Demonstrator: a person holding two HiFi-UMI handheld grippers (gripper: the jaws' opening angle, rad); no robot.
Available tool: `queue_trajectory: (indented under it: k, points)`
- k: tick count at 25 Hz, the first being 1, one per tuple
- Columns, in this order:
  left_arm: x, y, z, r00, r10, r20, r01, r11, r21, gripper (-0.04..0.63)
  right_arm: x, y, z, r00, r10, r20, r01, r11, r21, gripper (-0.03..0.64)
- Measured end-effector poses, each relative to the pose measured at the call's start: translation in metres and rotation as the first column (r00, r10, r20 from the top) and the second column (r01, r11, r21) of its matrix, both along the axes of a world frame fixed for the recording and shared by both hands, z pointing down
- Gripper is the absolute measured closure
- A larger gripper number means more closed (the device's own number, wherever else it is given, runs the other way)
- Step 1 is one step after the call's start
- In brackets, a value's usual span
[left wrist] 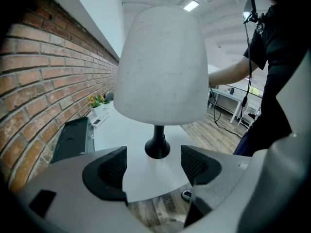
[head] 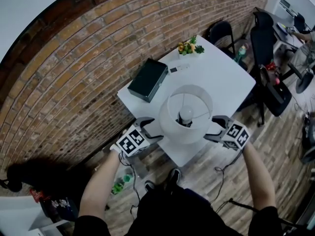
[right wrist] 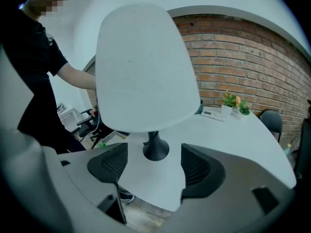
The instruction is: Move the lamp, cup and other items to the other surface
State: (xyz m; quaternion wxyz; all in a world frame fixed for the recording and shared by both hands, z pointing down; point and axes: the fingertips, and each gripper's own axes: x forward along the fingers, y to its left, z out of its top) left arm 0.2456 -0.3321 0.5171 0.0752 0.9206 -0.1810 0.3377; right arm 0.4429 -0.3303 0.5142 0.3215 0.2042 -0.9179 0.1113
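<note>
Flanking the table lamp on the white table, the left gripper and right gripper sit on opposite sides of its shade. Both sets of fingers stand wide apart with nothing pressed between them. The lamp's black base stands just beyond the fingertips, centred on each gap. Farther past the fingers lie a dark box and a small potted plant.

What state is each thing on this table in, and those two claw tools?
lamp: standing upright, not gripped
left gripper: open, empty
right gripper: open, empty
black box: lying flat
potted plant: upright
remote: lying flat
</note>
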Motion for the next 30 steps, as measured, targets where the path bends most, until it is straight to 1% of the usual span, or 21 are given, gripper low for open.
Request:
queue_trajectory:
  k: [3, 5, 8, 11, 12, 14, 15, 17, 19, 20, 22, 26, 30]
  points:
    - [-0.026, 0.019, 0.006, 0.994, -0.111, -0.019, 0.112, 0.994, 0.002, 0.252, 0.008, 0.013, 0.014, 0.993, 0.107, -0.056, -0.106, 0.994, 0.026, 0.303]
    - [-0.047, 0.035, 0.011, 0.981, -0.192, -0.026, 0.192, 0.981, 0.008, 0.252, 0.008, 0.023, 0.02, 0.981, 0.189, -0.043, -0.187, 0.981, 0.043, 0.324]
    - [-0.084, 0.066, 0.021, 0.95, -0.308, -0.048, 0.309, 0.951, 0.008, 0.253, -0.008, 0.035, 0.018, 0.954, 0.298, 0.018, -0.299, 0.952, 0.066, 0.348]
    - [-0.124, 0.116, 0.035, 0.908, -0.412, -0.068, 0.411, 0.911, -0.037, 0.268, -0.039, 0.062, 0.02, 0.938, 0.344, 0.028, -0.345, 0.933, 0.103, 0.386]
    - [-0.138, 0.136, 0.039, 0.889, -0.45, -0.079, 0.447, 0.893, -0.054, 0.292, -0.053, 0.074, 0.02, 0.938, 0.345, 0.024, -0.346, 0.931, 0.113, 0.398]
    - [-0.168, 0.175, 0.04, 0.838, -0.535, -0.112, 0.528, 0.845, -0.084, 0.351, -0.087, 0.098, 0.016, 0.942, 0.332, 0.038, -0.334, 0.934, 0.128, 0.409]
    - [-0.185, 0.192, 0.037, 0.806, -0.578, -0.127, 0.571, 0.816, -0.091, 0.364, -0.104, 0.109, 0.013, 0.944, 0.326, 0.054, -0.33, 0.934, 0.134, 0.413]
    - [-0.22, 0.227, 0.033, 0.737, -0.659, -0.153, 0.654, 0.752, -0.088, 0.393, -0.138, 0.134, 0.008, 0.941, 0.328, 0.087, -0.337, 0.931, 0.137, 0.419]
    - [-0.255, 0.264, 0.031, 0.668, -0.725, -0.169, 0.723, 0.686, -0.083, 0.423, -0.172, 0.16, 0.004, 0.939, 0.323, 0.119, -0.337, 0.932, 0.132, 0.425]
    - [-0.271, 0.283, 0.031, 0.639, -0.749, -0.174, 0.749, 0.657, -0.081, 0.439, -0.191, 0.172, 0.003, 0.942, 0.311, 0.129, -0.326, 0.936, 0.128, 0.43]
    - [-0.299, 0.318, 0.034, 0.594, -0.784, -0.18, 0.785, 0.614, -0.084, 0.45, -0.227, 0.198, 0.002, 0.953, 0.269, 0.137, -0.285, 0.951, 0.119, 0.433]
    - [-0.342, 0.383, 0.047, 0.518, -0.836, -0.18, 0.834, 0.54, -0.108, 0.451, -0.295, 0.246, 0.014, 0.984, 0.142, 0.109, -0.154, 0.982, 0.11, 0.433]
    - [-0.371, 0.434, 0.062, 0.443, -0.881, -0.166, 0.876, 0.465, -0.125, 0.451, -0.351, 0.281, 0.027, 0.997, 0.027, 0.073, -0.035, 0.994, 0.1, 0.433]
